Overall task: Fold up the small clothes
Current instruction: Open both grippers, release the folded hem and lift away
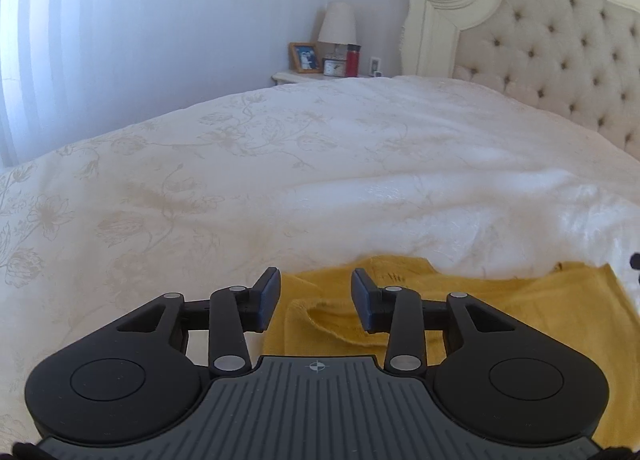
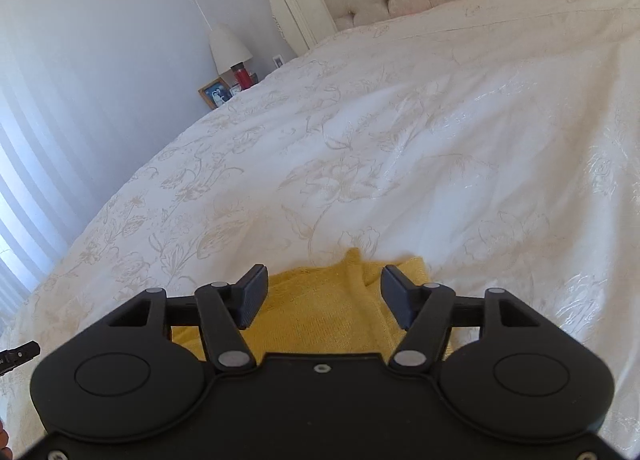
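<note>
A yellow knit garment (image 1: 500, 308) lies flat on the white bedspread (image 1: 280, 180) near the bed's front edge. My left gripper (image 1: 315, 280) is open above the garment's left part, where a fold or neckline edge (image 1: 320, 320) shows between the fingers. In the right wrist view the same garment (image 2: 320, 308) lies under my right gripper (image 2: 324, 276), which is open, its fingers spread over the cloth with a raised fold (image 2: 356, 260) just ahead. Neither gripper holds anything.
The floral bedspread (image 2: 400, 140) stretches far ahead. A tufted cream headboard (image 1: 560, 40) stands at the right. A nightstand (image 1: 296, 78) beyond the bed bears a lamp (image 1: 337, 26), picture frame (image 1: 304, 57), clock and red bottle (image 1: 352, 60). A curtain (image 1: 24, 40) hangs at left.
</note>
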A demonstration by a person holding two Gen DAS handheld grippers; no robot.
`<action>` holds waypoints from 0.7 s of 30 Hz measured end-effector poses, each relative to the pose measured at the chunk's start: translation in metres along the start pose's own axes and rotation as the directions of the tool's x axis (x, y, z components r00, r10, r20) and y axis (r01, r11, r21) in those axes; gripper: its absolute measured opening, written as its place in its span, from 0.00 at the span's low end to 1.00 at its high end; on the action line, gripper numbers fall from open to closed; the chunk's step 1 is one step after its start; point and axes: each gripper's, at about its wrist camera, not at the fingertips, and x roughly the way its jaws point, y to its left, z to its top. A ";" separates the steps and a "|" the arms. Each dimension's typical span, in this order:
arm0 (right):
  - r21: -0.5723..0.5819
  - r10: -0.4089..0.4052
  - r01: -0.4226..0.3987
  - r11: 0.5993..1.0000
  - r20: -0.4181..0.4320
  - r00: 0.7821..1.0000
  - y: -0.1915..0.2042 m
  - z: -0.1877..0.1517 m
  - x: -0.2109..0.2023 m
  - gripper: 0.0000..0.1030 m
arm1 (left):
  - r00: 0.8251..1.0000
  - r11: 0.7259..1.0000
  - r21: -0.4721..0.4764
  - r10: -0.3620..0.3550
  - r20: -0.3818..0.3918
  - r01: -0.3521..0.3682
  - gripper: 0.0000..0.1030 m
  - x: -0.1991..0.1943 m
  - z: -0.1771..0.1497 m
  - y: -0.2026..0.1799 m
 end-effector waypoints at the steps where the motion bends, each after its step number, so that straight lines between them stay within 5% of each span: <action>1: -0.018 0.010 -0.010 1.000 -0.011 1.000 0.004 -0.003 -0.003 0.65 | 1.000 1.000 0.025 -0.008 -0.007 0.008 0.41 -0.003 -0.004 -0.005; 10: -0.285 0.015 -0.055 0.957 -0.142 0.990 0.051 -0.052 0.004 0.65 | 0.988 0.972 0.210 -0.075 -0.138 0.103 0.42 0.016 -0.041 -0.044; 17: -0.319 -0.059 0.003 0.948 -0.166 0.984 0.044 -0.062 0.018 0.64 | 0.980 1.000 -0.009 -0.026 -0.198 0.025 0.43 0.051 -0.029 -0.001; 21: -0.266 -0.107 0.063 0.962 -0.156 0.982 0.024 -0.055 0.014 0.63 | 0.977 1.000 -0.016 -0.011 -0.211 0.008 0.43 0.047 -0.025 0.002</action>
